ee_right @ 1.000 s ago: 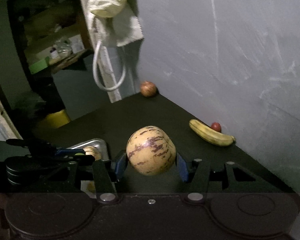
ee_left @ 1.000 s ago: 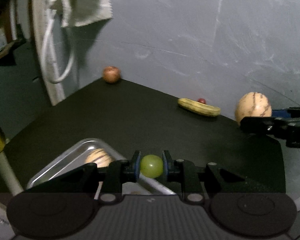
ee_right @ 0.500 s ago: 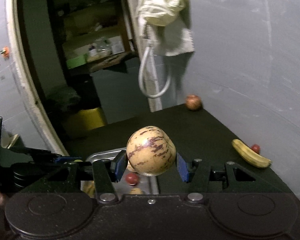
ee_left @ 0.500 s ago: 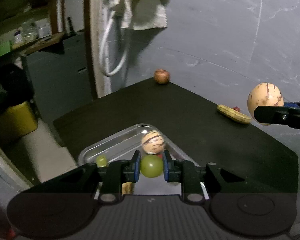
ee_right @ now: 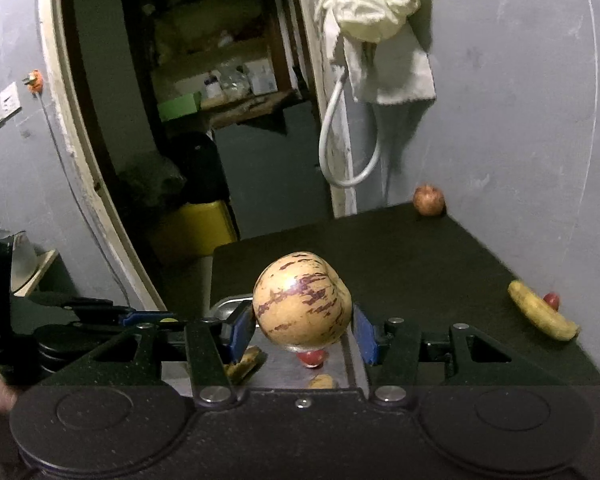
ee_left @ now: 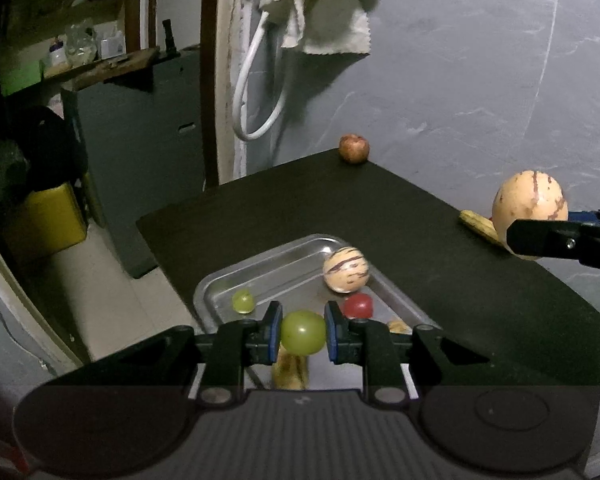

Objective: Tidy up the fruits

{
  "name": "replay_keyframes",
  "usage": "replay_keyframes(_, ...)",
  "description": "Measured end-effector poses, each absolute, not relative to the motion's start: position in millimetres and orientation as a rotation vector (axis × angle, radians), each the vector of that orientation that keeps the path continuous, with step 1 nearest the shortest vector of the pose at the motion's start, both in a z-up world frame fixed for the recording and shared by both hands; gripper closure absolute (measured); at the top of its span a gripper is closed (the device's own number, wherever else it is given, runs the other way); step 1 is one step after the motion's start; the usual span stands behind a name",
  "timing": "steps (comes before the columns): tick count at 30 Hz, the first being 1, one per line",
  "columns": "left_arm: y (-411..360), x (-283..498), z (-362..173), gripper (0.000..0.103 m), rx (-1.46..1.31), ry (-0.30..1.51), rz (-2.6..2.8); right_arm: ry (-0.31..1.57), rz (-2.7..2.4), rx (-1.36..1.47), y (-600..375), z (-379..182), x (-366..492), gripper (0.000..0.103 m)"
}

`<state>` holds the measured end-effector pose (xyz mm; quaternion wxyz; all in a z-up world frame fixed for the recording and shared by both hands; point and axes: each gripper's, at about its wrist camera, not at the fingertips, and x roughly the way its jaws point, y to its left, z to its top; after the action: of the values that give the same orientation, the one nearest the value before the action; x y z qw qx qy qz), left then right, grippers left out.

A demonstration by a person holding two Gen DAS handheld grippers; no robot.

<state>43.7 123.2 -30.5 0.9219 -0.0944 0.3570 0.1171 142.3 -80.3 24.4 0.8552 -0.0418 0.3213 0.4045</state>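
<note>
Setting: grey plastered wall (ee_left: 440, 92) with a pale cloth (ee_left: 320, 4) and a white hose loop (ee_left: 256, 92) hung at 12 o'clock; open doorway with shelving at 10 o'clock; yellow bin (ee_left: 46, 218) on the floor at 9 o'clock. Surface: black desk (ee_left: 284, 208) set into the wall corner. Item 1: metal tray (ee_left: 288, 256) on the desk's near-left part, holding a striped cream fruit (ee_left: 346, 270), a small red fruit (ee_left: 358, 306), a small green grape (ee_left: 243, 301) and partly hidden brownish pieces at its near end. Item 2: left claw (ee_left: 303, 333), pinching a green grape (ee_left: 303, 332) between its blue pads, held above the tray's near end at 6 o'clock. Item 3: right claw (ee_right: 303, 326), closed on a large striped melon-like fruit (ee_right: 302, 306), raised over the tray's right edge; in the left wrist view the same fruit sits at 3 o'clock, clear of the desk. Item 4: reddish-brown apple (ee_left: 353, 148) at the desk's far corner, against the wall, at 12 o'clock. Item 5: banana (ee_right: 542, 316) lying along the desk's wall-side edge at 3 o'clock, with a small red berry (ee_right: 552, 300) just beside it on the wall side.
</note>
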Motion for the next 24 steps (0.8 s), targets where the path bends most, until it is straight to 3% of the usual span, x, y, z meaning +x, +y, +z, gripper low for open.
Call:
replay_keyframes(11, 148.8, 44.3, -56.3, 0.079, -0.225, 0.785, 0.224, 0.724, 0.824, -0.117, -49.7, 5.6, 139.4, 0.049)
replay_keyframes(24, 91.4, 27.2, -66.1, 0.079, -0.281, 0.798, 0.281, 0.741, 0.897, -0.174, -91.9, -7.6, 142.5, 0.049)
